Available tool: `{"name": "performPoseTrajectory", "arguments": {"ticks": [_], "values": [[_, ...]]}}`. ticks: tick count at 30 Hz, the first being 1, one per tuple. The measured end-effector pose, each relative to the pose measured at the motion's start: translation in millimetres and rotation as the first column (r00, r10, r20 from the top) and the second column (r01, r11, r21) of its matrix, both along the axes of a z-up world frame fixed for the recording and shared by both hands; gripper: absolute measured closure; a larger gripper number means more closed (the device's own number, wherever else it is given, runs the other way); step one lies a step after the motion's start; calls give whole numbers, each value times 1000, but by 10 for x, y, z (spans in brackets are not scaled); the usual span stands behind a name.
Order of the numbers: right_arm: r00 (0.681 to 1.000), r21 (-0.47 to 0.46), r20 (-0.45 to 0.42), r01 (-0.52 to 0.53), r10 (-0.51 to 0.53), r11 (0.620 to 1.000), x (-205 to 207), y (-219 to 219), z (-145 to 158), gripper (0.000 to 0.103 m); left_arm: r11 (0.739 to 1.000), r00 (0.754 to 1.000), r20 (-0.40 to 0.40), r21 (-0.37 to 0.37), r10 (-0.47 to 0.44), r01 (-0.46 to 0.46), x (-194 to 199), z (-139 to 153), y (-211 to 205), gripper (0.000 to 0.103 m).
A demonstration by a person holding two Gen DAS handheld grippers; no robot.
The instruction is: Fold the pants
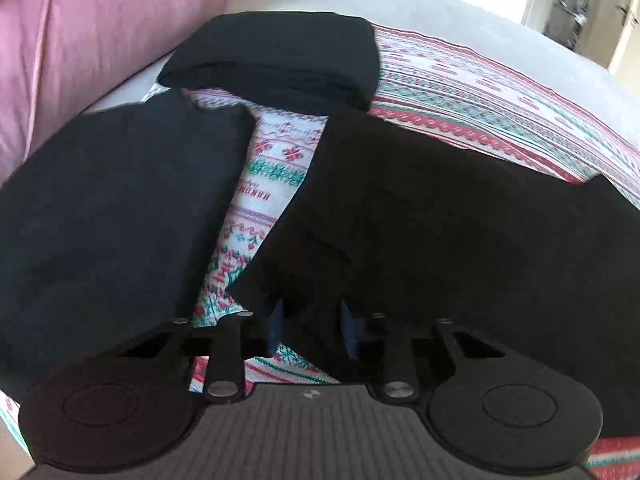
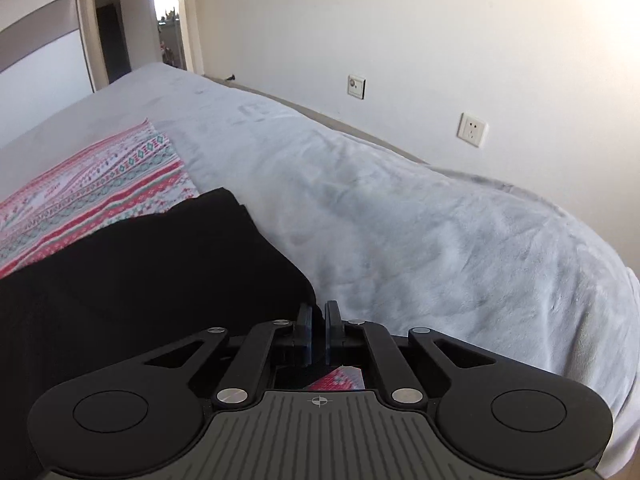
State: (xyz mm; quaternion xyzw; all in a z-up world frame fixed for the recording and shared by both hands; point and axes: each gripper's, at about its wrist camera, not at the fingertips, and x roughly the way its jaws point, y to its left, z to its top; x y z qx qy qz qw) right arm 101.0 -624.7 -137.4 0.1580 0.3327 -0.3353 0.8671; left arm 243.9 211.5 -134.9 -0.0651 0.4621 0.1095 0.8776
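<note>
On my left wrist view, the left gripper clamps the black pants, spread over a patterned cloth; a folded black stack lies beyond, a pink cushion far left. On my right view, the right gripper pinches the pants' near edge on the grey blanket; white wall, socket.

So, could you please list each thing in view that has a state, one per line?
left tool: fingers apart, black fabric between them
right tool: nearly shut on the pants' edge
black pants: spread out, not yet folded
folded black garment: folded, lying apart
patterned cloth: spread flat under the pants
door: open
</note>
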Motion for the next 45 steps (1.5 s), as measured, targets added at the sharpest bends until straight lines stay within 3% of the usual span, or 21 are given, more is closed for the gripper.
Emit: {"name": "performPoseTrajectory", "arguments": {"ticks": [5,10,14,16,19,22,24,26,28,29,30,34,37,38,39,41,43,45], "values": [[999,-13,-20,-26,26,1000,-46,6,-122,98,999,1000,23,34,-5,4,-110,63,-10,91],[1000,1,8,-11,11,1000,-85,-39,-118,98,1000,1000,4,12,-1,1,-135,-1,51,91],[1000,1,24,5,-5,1000,-108,-49,-106,99,997,1000,6,75,-30,30,-144,34,-76,91],[999,-11,31,11,-10,1000,-162,-50,-87,98,996,999,-11,67,-53,54,-113,37,-77,88],[996,56,83,36,-40,998,-347,-82,-50,86,997,998,-17,48,-64,65,-124,84,-49,78],[965,178,236,69,-111,982,-710,-70,1,83,1000,1000,12,-16,4,-3,-197,219,30,76],[936,297,325,34,-134,954,-895,-50,-30,83,999,998,59,-32,22,-20,-252,383,-8,76],[918,411,372,-29,-138,911,-951,-35,-113,83,999,993,118,-38,-25,30,-260,546,-149,74],[904,526,384,-47,-188,849,-938,-54,-248,71,993,983,158,-51,-93,102,-237,650,-366,67],[895,570,382,-33,-230,821,-929,-72,-317,55,986,975,171,-58,-145,157,-210,682,-529,60],[885,595,378,-7,-272,804,-922,-86,-376,47,978,966,179,-61,-187,200,-184,684,-667,55],[839,625,395,53,-374,779,-883,-122,-481,47,937,929,174,-64,-328,343,-43,540,-1197,54],[839,591,387,92,-382,802,-725,-133,-469,50,897,898,155,-101,-412,430,69,304,-1529,54],[848,563,377,109,-372,819,-646,-130,-454,56,887,890,142,-107,-433,448,110,218,-1618,54],[856,540,360,132,-370,831,-581,-139,-446,76,878,882,130,-110,-452,466,145,126,-1698,54],[867,523,314,181,-386,833,-479,-163,-461,93,869,876,86,-116,-474,481,211,-84,-1789,54],[853,536,328,186,-406,823,-467,-175,-467,97,852,855,113,-92,-505,516,153,-218,-1790,51],[854,492,346,187,-388,850,-410,-114,-364,98,796,797,141,-84,-587,600,74,-244,-1748,39]]}}
